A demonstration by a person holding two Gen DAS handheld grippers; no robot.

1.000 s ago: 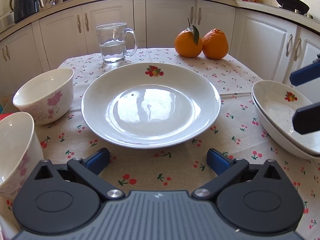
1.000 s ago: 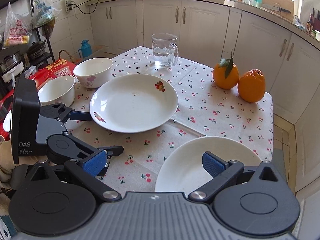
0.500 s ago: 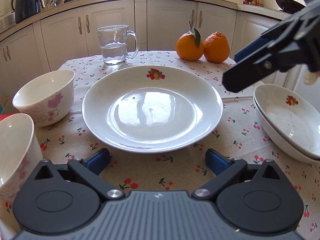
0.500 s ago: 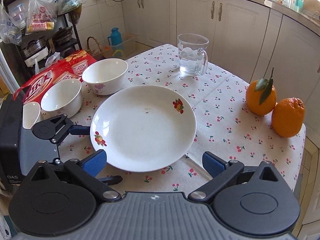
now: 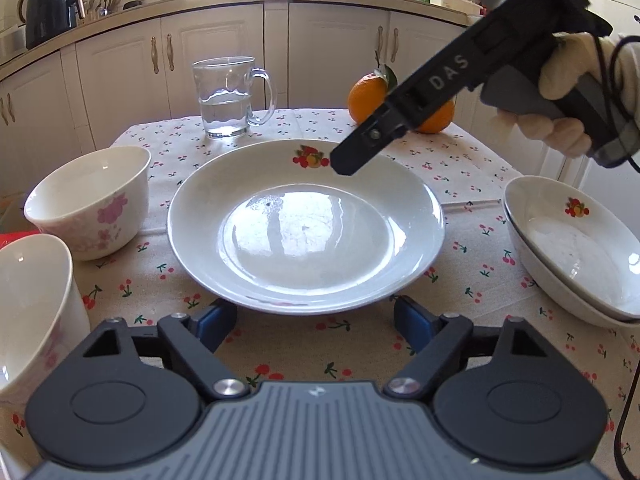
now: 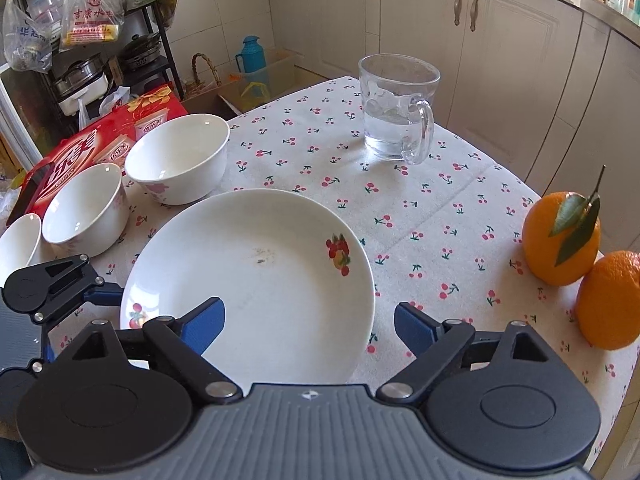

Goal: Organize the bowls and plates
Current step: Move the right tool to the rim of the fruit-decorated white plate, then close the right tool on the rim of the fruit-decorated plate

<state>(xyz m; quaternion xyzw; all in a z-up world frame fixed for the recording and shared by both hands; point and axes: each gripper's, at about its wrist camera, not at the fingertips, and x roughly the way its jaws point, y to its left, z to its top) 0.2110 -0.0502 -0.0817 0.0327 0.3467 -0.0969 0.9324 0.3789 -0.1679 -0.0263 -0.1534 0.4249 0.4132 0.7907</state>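
A white plate with a fruit motif (image 5: 306, 228) (image 6: 256, 280) lies mid-table. My left gripper (image 5: 314, 320) sits low at its near rim, the blue pads on either side of the rim's curve; its jaws are closing, with no firm press on the plate visible. In the right wrist view, my right gripper (image 6: 310, 326) hovers over the plate's right rim, one pad above the plate, the other over the cloth, jaws closing and empty. Two stacked plates (image 5: 576, 248) rest at the right. Flowered bowls (image 5: 92, 200) (image 6: 176, 156) stand at the left.
A glass mug of water (image 5: 228, 96) and two oranges (image 6: 560, 236) stand at the table's far side. A red box (image 6: 100, 140) lies beyond the bowls. A gloved hand (image 5: 560, 80) holds the right gripper above the plate. Cabinets surround the table.
The right gripper swung from the stacked plates on the right to above the middle plate. Both grippers' jaws have narrowed. The left gripper kept its place.
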